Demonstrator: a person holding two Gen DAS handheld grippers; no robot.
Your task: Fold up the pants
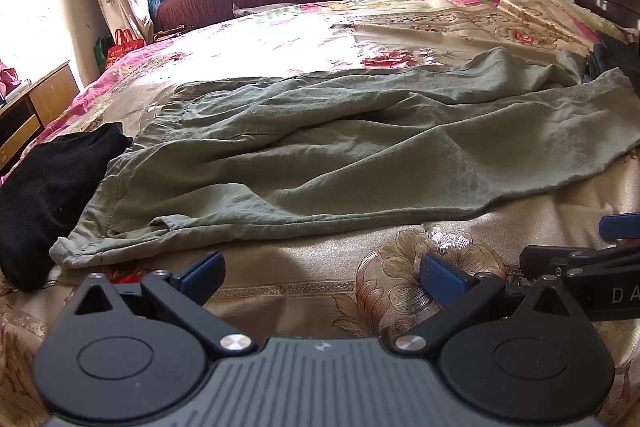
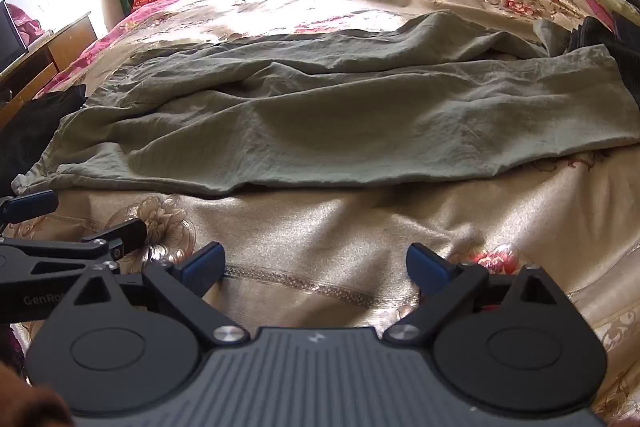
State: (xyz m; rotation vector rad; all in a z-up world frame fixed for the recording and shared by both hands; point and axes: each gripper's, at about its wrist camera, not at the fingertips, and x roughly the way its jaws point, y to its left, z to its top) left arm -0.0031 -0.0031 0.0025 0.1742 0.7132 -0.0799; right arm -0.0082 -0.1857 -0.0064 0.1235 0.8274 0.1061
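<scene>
Green pants (image 1: 340, 155) lay spread and wrinkled across the bed (image 1: 320, 291), waistband toward the left, legs running right, near leg overlapping the far one. Left claw (image 1: 322, 273) was spread apart, empty, hovering over the floral cover just short of the pants' near edge. Right claw (image 2: 316, 267) likewise apart, holding nothing. Black garment (image 1: 48, 187) touched the waistband end.

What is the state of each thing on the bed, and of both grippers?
Wrinkled grey-green cotton pants: spread flat across the bed, not yet folded.
Black cloth garment: bunched beside the pants' left end.
Left gripper: open, empty, over the floral bedspread.
Right gripper: open, empty.
</scene>
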